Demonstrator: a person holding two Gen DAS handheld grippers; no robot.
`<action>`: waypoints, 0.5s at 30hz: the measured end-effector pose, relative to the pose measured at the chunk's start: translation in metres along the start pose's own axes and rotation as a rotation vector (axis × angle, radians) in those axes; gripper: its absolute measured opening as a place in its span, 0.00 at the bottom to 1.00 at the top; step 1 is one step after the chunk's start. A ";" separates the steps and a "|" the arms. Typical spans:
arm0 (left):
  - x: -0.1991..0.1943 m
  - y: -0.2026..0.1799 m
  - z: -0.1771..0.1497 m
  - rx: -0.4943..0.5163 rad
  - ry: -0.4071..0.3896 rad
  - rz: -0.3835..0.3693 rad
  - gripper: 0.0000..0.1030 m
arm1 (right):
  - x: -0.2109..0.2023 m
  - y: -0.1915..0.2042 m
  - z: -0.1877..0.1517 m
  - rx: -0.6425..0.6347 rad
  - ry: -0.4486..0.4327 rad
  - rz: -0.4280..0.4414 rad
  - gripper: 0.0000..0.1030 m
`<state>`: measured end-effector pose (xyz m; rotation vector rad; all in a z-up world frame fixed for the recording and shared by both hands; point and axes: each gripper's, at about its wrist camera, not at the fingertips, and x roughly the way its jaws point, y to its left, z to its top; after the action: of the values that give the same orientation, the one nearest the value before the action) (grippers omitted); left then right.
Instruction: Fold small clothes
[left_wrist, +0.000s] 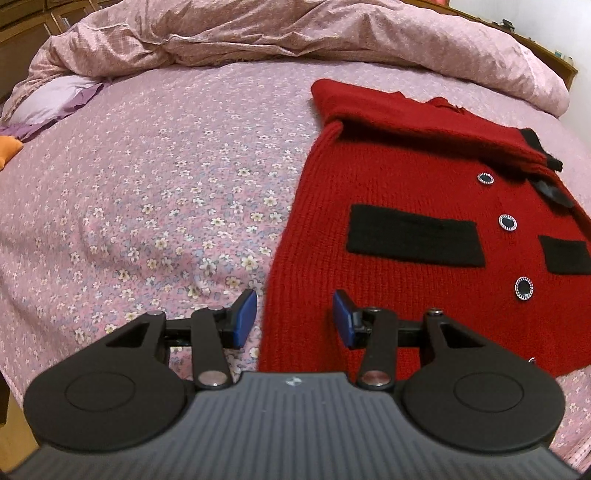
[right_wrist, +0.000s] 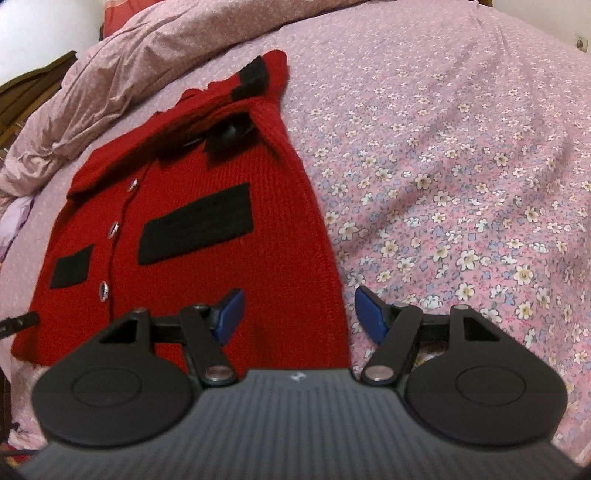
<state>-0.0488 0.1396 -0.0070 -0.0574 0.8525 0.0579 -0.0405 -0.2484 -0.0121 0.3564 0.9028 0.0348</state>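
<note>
A small red knit cardigan (left_wrist: 399, 184) with black pocket patches and round dark buttons lies flat on the bed, its sleeves folded across the top. In the left wrist view my left gripper (left_wrist: 295, 317) hangs open over the cardigan's lower left edge, nothing pressed between its blue pads (left_wrist: 245, 314). In the right wrist view the same cardigan (right_wrist: 207, 236) fills the left half. My right gripper (right_wrist: 297, 314) stands open above the garment's lower right edge, one blue pad (right_wrist: 231, 312) over the knit, the other over the sheet.
The bed carries a pink floral sheet (left_wrist: 147, 192) with bare cloth on both sides of the cardigan. A crumpled pink duvet (left_wrist: 258, 33) is heaped along the far side. A purple cloth (left_wrist: 55, 99) and an orange item (left_wrist: 9, 149) lie at the far left.
</note>
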 end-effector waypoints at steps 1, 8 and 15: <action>0.001 0.000 0.000 0.003 0.002 -0.008 0.50 | 0.001 0.002 -0.001 -0.012 0.004 -0.002 0.65; 0.010 -0.003 0.000 -0.003 0.007 -0.028 0.50 | 0.007 0.009 -0.006 -0.071 0.019 0.009 0.66; 0.014 -0.004 -0.002 0.023 0.001 -0.035 0.50 | 0.007 0.010 -0.007 -0.093 0.018 0.024 0.66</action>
<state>-0.0412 0.1353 -0.0186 -0.0509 0.8526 0.0149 -0.0402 -0.2355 -0.0185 0.2807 0.9118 0.1021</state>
